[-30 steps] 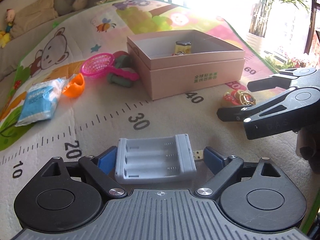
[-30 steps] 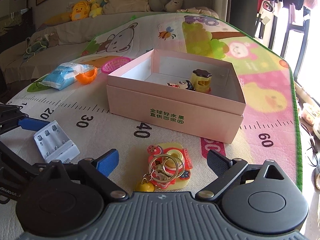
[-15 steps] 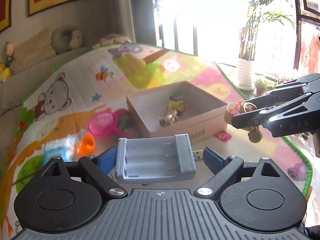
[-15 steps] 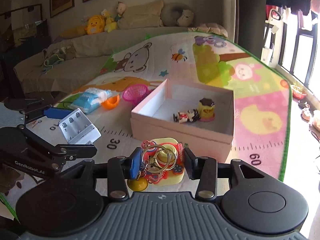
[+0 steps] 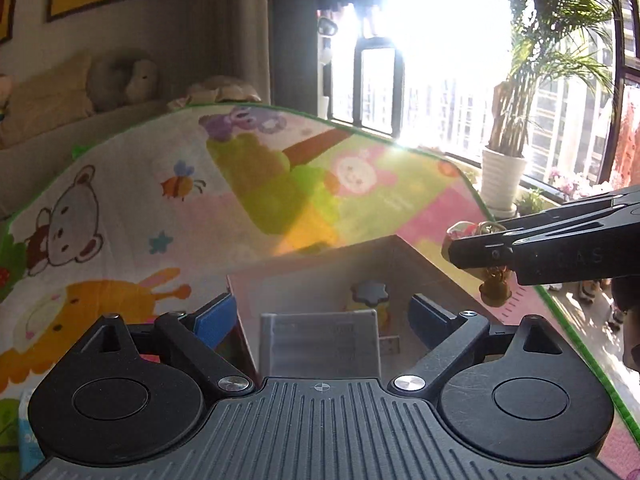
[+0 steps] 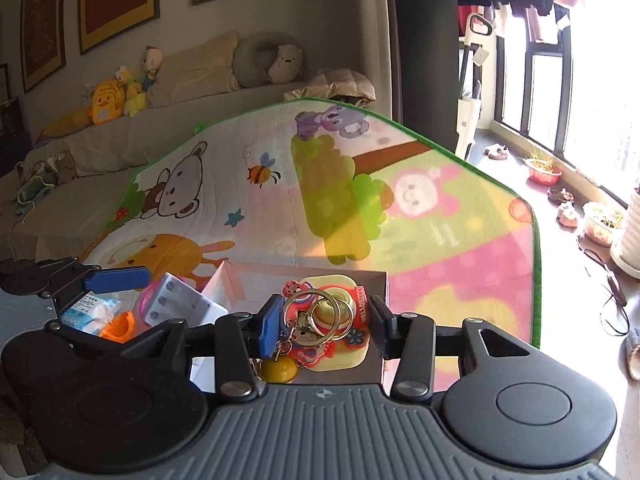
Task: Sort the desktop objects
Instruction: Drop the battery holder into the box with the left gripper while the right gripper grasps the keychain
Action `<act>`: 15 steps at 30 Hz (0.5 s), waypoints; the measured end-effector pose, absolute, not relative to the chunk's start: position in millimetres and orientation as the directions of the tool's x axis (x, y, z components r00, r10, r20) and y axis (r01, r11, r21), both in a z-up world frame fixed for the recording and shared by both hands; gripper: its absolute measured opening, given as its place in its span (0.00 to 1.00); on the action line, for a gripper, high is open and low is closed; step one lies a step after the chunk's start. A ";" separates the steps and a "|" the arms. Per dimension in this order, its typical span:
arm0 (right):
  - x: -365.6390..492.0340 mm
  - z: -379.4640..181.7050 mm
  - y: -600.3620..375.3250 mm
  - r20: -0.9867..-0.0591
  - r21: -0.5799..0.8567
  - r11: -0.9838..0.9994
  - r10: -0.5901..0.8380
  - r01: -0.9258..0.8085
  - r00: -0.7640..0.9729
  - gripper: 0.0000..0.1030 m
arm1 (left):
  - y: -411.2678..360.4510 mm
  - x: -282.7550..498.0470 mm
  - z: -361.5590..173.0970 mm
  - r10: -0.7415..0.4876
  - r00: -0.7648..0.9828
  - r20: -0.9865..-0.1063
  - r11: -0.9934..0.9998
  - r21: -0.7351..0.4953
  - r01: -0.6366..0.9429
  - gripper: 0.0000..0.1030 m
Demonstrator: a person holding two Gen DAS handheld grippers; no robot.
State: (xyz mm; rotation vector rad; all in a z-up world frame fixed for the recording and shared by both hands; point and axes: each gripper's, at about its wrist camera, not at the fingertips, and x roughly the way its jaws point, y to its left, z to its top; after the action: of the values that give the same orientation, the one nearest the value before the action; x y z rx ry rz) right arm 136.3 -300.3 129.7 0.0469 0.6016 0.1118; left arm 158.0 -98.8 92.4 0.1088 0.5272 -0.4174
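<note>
My left gripper point(image 5: 324, 312) hovers over the open pink box point(image 5: 420, 264). Its blue pads stand apart from the grey battery charger point(image 5: 320, 340), which shows blurred and loose between and below them. In the right wrist view the charger point(image 6: 180, 304) sits past the tip of the left gripper's upper finger point(image 6: 116, 276). My right gripper point(image 6: 322, 320) grips a yellow-and-red keychain point(image 6: 336, 344) with gold rings and a bell; its jaws are opening slightly, pads still touching it. Seen from the left, the right gripper point(image 5: 456, 246) hangs above the box's right rim. A yellow toy jar point(image 5: 370, 294) lies inside.
The box stands on a cartoon play mat point(image 6: 440, 240). A blue tissue pack point(image 6: 90, 310), an orange toy point(image 6: 120, 328) and a pink strainer point(image 6: 150, 300) lie left of it. A sofa with plush toys point(image 6: 108, 100) runs behind; a potted plant point(image 5: 502, 184) is by the window.
The right gripper closed on the keychain and lifted it off the mat. Both grippers rose and came over the box. The charger has come loose from the left pads.
</note>
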 end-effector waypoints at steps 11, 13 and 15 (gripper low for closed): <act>161.0 111.1 -263.8 -0.609 0.145 0.973 0.230 -0.179 0.759 0.48 | 17.1 88.5 34.7 -0.151 0.817 -0.557 0.980 0.024 0.198 0.97; 173.4 115.2 -237.0 -0.626 0.170 0.959 0.282 -0.226 0.727 0.51 | 34.3 81.4 23.8 -0.113 0.809 -0.577 0.990 0.009 0.144 0.97; 192.0 117.3 -205.8 -0.651 0.195 0.942 0.333 -0.274 0.682 0.56 | 47.5 76.7 17.1 -0.119 0.800 -0.589 0.992 -0.034 0.122 0.97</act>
State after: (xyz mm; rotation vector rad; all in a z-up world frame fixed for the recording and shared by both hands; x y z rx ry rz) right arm 192.0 -205.8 117.3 0.0837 0.7464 0.3406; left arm 76.7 47.5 17.1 0.0059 0.6312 -0.1291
